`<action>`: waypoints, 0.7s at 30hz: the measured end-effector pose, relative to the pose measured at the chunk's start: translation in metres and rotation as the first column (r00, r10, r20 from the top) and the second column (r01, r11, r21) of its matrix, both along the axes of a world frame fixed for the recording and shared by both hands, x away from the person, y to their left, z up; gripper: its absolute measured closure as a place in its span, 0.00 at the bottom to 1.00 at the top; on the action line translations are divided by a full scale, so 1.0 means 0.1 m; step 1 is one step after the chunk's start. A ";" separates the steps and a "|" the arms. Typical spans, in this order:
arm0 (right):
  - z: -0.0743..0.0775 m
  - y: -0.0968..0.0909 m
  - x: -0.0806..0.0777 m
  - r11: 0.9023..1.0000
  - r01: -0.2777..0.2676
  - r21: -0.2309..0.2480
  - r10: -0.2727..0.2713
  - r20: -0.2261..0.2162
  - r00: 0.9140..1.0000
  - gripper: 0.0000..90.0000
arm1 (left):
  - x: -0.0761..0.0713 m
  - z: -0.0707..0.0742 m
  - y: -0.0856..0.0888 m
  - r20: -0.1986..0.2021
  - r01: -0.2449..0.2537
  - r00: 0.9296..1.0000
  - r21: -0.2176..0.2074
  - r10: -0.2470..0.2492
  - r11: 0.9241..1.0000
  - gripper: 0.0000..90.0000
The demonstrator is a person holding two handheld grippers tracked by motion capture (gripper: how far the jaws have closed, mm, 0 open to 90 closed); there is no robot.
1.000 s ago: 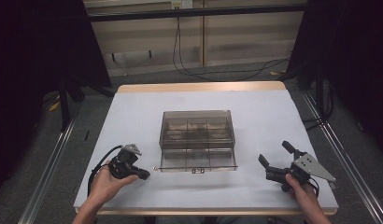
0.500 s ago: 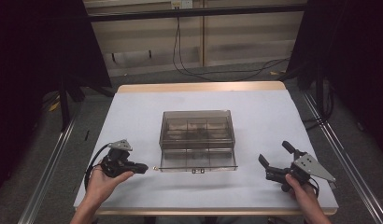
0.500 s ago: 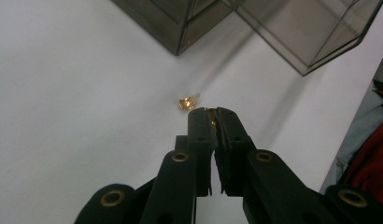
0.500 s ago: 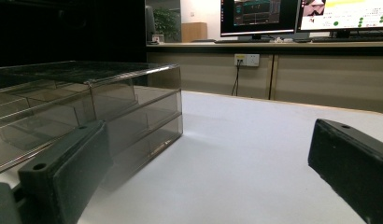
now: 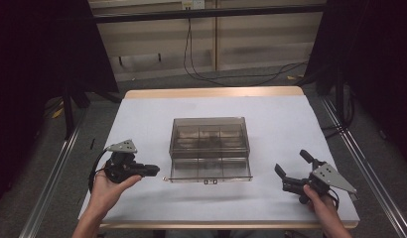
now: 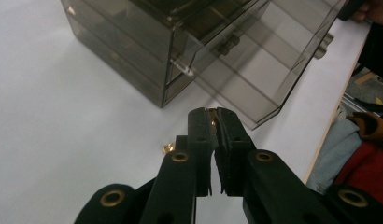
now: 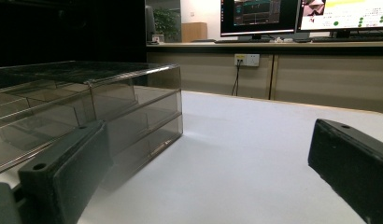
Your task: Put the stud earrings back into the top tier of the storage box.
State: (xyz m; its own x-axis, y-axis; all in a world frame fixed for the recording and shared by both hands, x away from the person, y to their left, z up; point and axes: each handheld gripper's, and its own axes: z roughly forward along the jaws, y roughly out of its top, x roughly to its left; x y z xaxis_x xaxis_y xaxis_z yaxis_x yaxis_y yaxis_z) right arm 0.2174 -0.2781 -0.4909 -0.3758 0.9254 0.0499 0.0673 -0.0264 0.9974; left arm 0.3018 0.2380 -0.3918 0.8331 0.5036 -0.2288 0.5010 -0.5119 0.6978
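High view: open compartment box (image 5: 210, 147)

grippers: 2 (left gripper (image 5: 153, 170), lower left; right gripper (image 5: 291, 167), lower right) | smoky plastic boxes: 1 (image 5: 210, 144), centre | small brass bits: 2, perhaps screws (one (image 6: 167, 149) on table; one (image 6: 212, 113) between left jaws) | tables: 1 (image 5: 142, 114)

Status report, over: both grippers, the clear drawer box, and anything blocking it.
Left gripper shut on a small brass piece. Right gripper open, empty. Drawer box mid-table, bottom drawer pulled out. Second brass piece loose on the table; nothing blocking.
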 end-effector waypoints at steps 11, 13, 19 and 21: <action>0.00 0.00 0.00 1.000 0.000 -0.001 0.000 0.000 1.000 0.00 | 0.06 0.32 -0.25 0.059 0.053 0.997 -0.027 -0.051 0.998 0.95; 0.00 0.00 0.00 1.000 -0.001 0.001 0.001 0.002 1.000 0.00 | 0.07 0.37 -0.34 0.064 0.074 0.995 -0.012 -0.073 0.997 0.95; 0.00 0.00 0.00 1.000 -0.001 0.001 0.001 0.003 1.000 0.00 | 0.12 0.43 -0.53 0.061 0.124 0.990 0.012 -0.124 0.992 0.95; 0.00 0.00 0.00 1.000 0.000 -0.001 0.000 0.004 1.000 0.00 | 0.15 0.46 -0.64 0.059 0.145 0.987 0.029 -0.146 0.989 0.95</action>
State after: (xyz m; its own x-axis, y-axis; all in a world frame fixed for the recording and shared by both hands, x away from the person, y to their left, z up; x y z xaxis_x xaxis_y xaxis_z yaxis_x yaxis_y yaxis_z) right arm 0.2173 -0.2779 -0.4910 -0.3762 0.9253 0.0473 0.0633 -0.0252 0.9977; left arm 0.3165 0.1744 -0.3457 0.9099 0.3806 -0.1648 0.3771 -0.5936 0.7109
